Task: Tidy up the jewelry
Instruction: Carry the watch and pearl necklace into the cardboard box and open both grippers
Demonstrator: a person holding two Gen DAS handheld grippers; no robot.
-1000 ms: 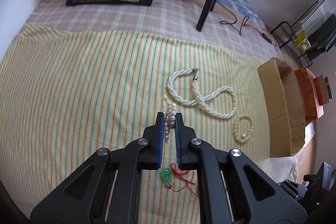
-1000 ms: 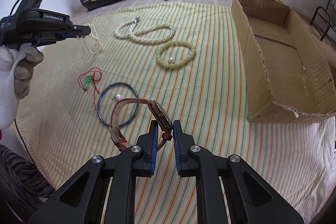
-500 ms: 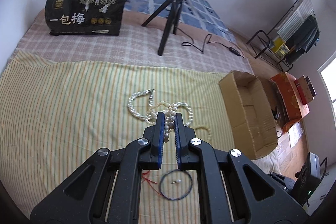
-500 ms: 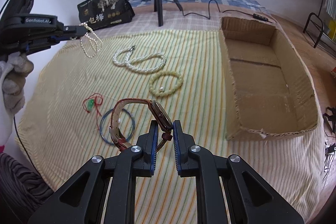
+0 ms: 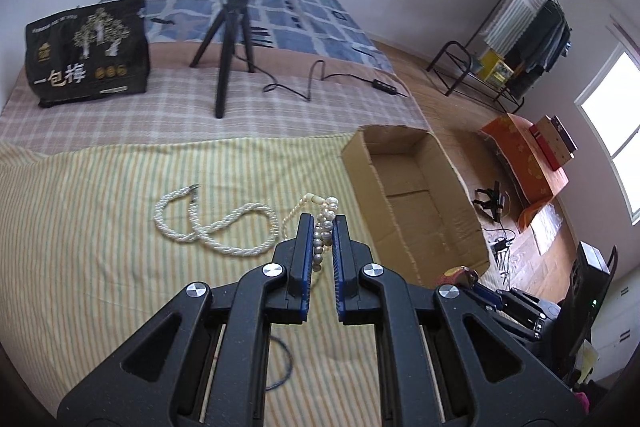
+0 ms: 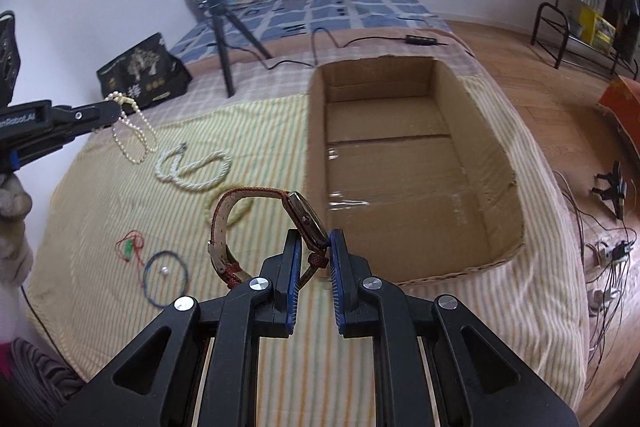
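Right wrist: right gripper [image 6: 314, 247] angled down, gripping watch [image 6: 306, 219]

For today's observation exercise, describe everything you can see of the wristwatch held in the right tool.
The wristwatch has a dark oval case with a metal rim and a woven red-brown strap, pale on its inner side. The right tool is shut on the strap just below the case, holding the watch clear of the striped bedspread. The strap arches up and leftward, its free end hanging down with a buckle. The cardboard box lies open just beyond it.
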